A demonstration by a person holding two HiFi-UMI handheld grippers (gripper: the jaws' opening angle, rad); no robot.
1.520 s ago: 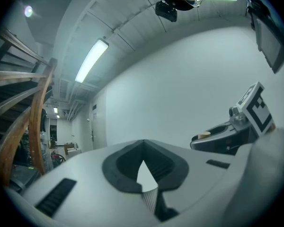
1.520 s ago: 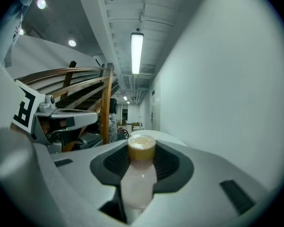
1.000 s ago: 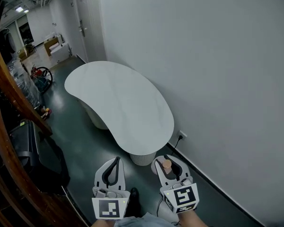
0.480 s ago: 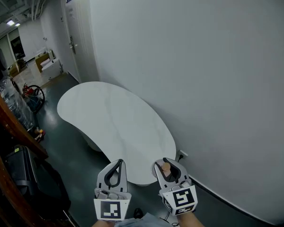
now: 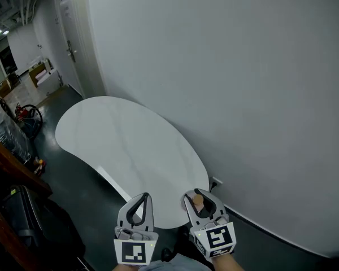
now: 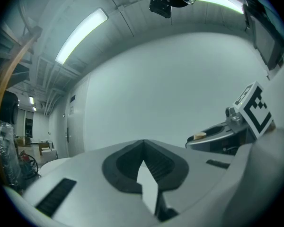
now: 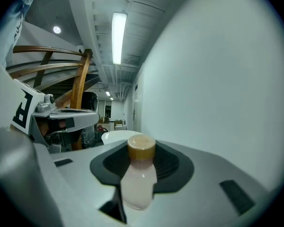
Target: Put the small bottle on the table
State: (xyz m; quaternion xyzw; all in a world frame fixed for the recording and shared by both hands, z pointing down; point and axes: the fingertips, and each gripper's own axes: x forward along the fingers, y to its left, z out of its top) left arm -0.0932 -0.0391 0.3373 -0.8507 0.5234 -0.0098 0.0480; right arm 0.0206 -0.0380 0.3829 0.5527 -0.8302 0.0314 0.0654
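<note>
A small pale bottle (image 7: 138, 182) with a tan cap (image 7: 141, 147) stands upright between the jaws of my right gripper (image 7: 142, 161), which is shut on it. In the head view that right gripper (image 5: 198, 193) hangs with the bottle (image 5: 198, 199) at the near end of the white kidney-shaped table (image 5: 124, 145). Beside it on the left, my left gripper (image 5: 142, 197) is shut with nothing in it, its tips meeting over the table's near edge. The left gripper view shows the left gripper's (image 6: 143, 143) jaws closed and the bottle's cap (image 6: 199, 136) off to the right.
A plain white wall (image 5: 226, 83) runs along the table's right side, with a socket (image 5: 216, 182) low down. A wooden handrail (image 5: 14, 171) and a black bag (image 5: 28, 219) lie to the left over dark floor. A door (image 5: 73, 44) and boxes stand far back.
The head view has moved forward and turned left: the table now lies right under the grippers' tips. Both grippers keep the same pose, and the bottle stays held.
</note>
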